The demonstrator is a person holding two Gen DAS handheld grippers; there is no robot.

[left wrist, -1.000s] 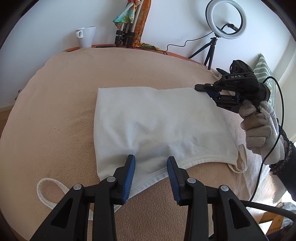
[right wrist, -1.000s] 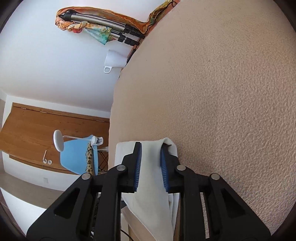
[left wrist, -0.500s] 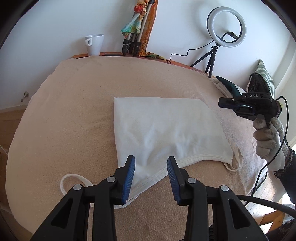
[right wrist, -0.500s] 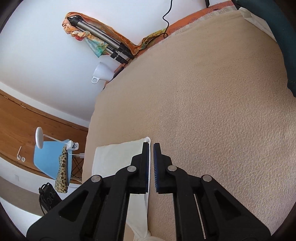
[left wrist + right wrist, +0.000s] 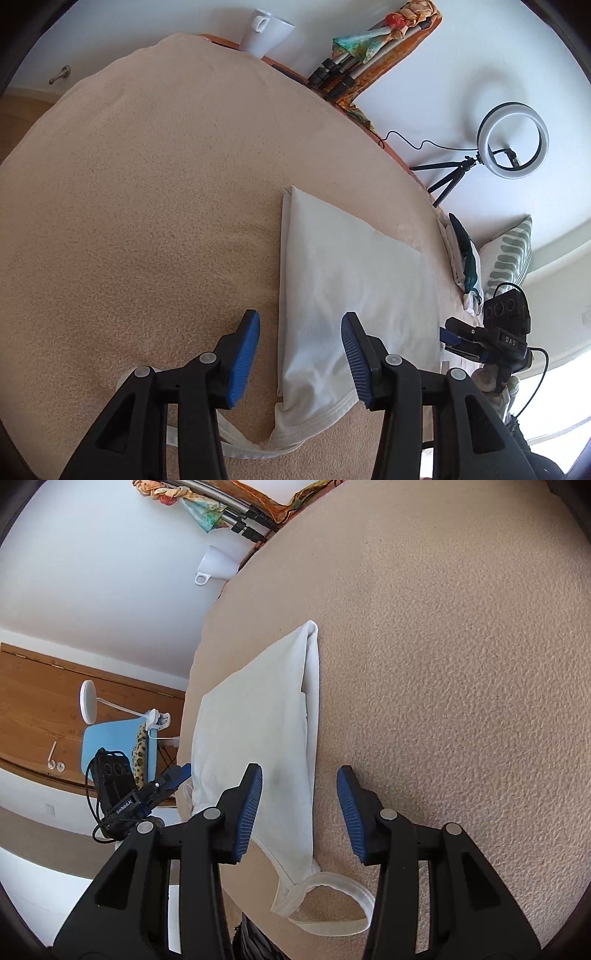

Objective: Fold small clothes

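Observation:
A white strappy top (image 5: 343,291) lies flat on the beige towel-covered table (image 5: 147,221), folded to a rectangle, with a loose strap (image 5: 243,448) trailing at its near end. My left gripper (image 5: 300,356) is open, its fingers straddling the top's left folded edge. My right gripper (image 5: 299,812) is open over the top's (image 5: 258,716) other long edge, with a strap loop (image 5: 332,901) below it. Each gripper shows in the other's view: the right one (image 5: 452,338), the left one (image 5: 177,773).
A white mug (image 5: 264,31), a folded tripod wrapped in a coloured scarf (image 5: 354,48) and a ring light (image 5: 513,142) stand along the far wall. Folded clothes (image 5: 463,258) and a striped cushion (image 5: 509,254) lie at the table's right end. A blue chair (image 5: 118,742) stands beyond the table.
Both grippers have swung to opposite long sides of the top. The right gripper, shut half a second ago, has opened. The left gripper has opened wider.

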